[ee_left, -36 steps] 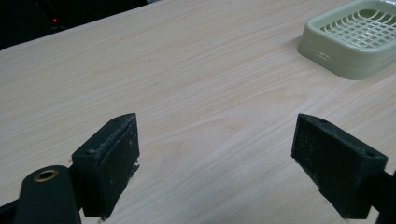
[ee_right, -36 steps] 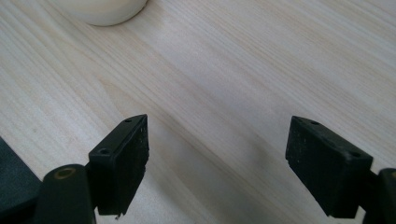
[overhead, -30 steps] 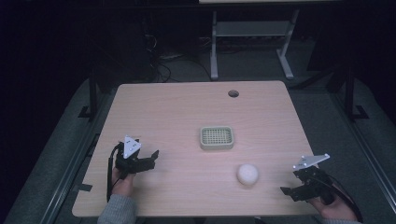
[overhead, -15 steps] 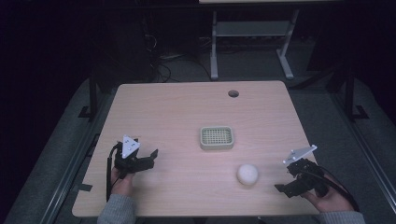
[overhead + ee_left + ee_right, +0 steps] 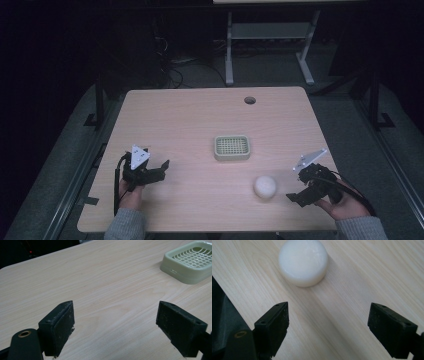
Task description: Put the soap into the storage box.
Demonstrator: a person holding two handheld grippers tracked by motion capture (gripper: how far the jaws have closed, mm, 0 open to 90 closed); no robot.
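- While the right gripper (image 5: 328, 327) hangs spread just short of it, the round white soap puck (image 5: 303, 262) lies on the pale wood surface (image 5: 200, 120), near the green slotted dish (image 5: 232, 148).
- Likely stiff, slick, light: pinch the flat side wall at mid-height.
- Left gripper (image 5: 115, 327) spread, empty.

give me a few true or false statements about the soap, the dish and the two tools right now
1. The round white soap lies in the green soap dish. False: it lies on the bare table, apart from the dish and nearer the person.
2. The right tool is open, with the soap ahead of its jaws. True.
3. The left tool is shut on the dish. False: it is open and empty, and the dish sits farther off.
4. The dish is empty. True.
5. The right tool already grips the soap. False: bare table shows between the soap and its jaws.
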